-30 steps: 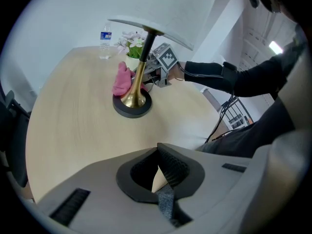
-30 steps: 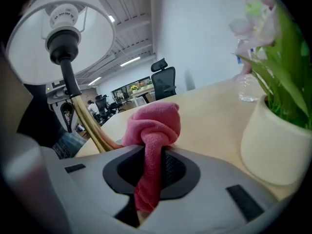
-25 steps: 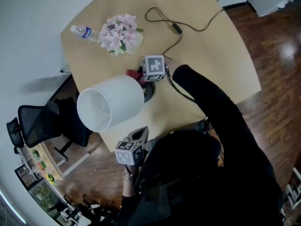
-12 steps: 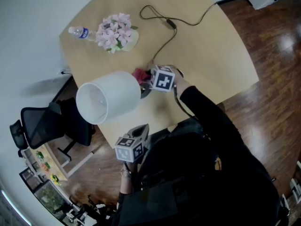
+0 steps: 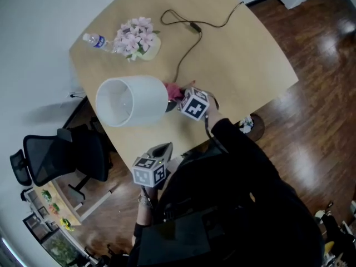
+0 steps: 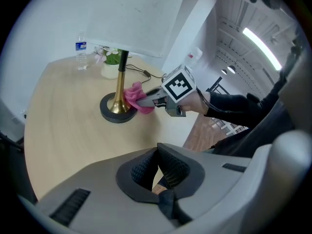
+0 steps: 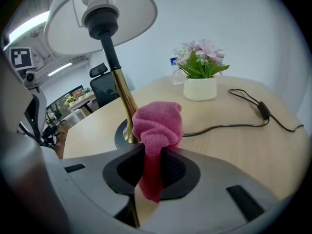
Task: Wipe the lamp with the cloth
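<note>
The lamp has a white shade, a brass stem and a dark round base, and stands on the wooden table. My right gripper is shut on a bunched pink cloth. The cloth rests against the foot of the stem, just above the base, on the lamp's right side. My left gripper hangs at the table's near edge, apart from the lamp, its jaws shut with nothing between them.
A pot of pink flowers and a water bottle stand at the table's far left. The lamp's black cable runs across the far side. A black office chair stands left of the table.
My right gripper has swung with the cloth round the lamp's foot, from its far side toward the near right, and has rolled. The left gripper rose a little.
</note>
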### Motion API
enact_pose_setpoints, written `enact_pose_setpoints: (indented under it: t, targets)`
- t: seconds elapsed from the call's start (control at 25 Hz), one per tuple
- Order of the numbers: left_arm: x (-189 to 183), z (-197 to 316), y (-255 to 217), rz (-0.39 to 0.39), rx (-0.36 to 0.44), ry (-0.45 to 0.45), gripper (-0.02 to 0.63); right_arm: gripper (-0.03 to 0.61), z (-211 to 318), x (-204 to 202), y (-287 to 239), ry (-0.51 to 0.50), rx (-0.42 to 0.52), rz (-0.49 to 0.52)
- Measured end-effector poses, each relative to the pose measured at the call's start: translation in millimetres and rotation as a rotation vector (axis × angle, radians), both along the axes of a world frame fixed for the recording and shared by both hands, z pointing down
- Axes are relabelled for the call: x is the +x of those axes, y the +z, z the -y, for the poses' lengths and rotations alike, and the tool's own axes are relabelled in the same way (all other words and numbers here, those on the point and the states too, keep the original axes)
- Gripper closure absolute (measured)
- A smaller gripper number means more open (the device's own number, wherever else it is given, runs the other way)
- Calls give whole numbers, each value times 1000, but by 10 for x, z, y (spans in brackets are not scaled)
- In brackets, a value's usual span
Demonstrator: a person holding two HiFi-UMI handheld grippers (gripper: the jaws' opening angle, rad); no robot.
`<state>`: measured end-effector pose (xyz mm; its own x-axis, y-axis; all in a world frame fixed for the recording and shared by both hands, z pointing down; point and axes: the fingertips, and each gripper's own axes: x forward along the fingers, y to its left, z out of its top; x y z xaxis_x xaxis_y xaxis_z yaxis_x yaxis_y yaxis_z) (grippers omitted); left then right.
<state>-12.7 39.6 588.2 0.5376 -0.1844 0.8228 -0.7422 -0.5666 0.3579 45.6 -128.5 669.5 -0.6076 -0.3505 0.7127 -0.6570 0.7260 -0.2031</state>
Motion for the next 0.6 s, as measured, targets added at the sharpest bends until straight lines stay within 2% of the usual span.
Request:
enact_pose_setpoints:
  t: [0.2, 0.6]
  targets:
    - [-222, -107, -79, -27, 35, 5, 612, 514, -133, -33, 41, 105, -14, -58]
    - [-677, -202, -174, -93, 108, -16, 612, 514, -347, -248, 68, 235, -34, -134]
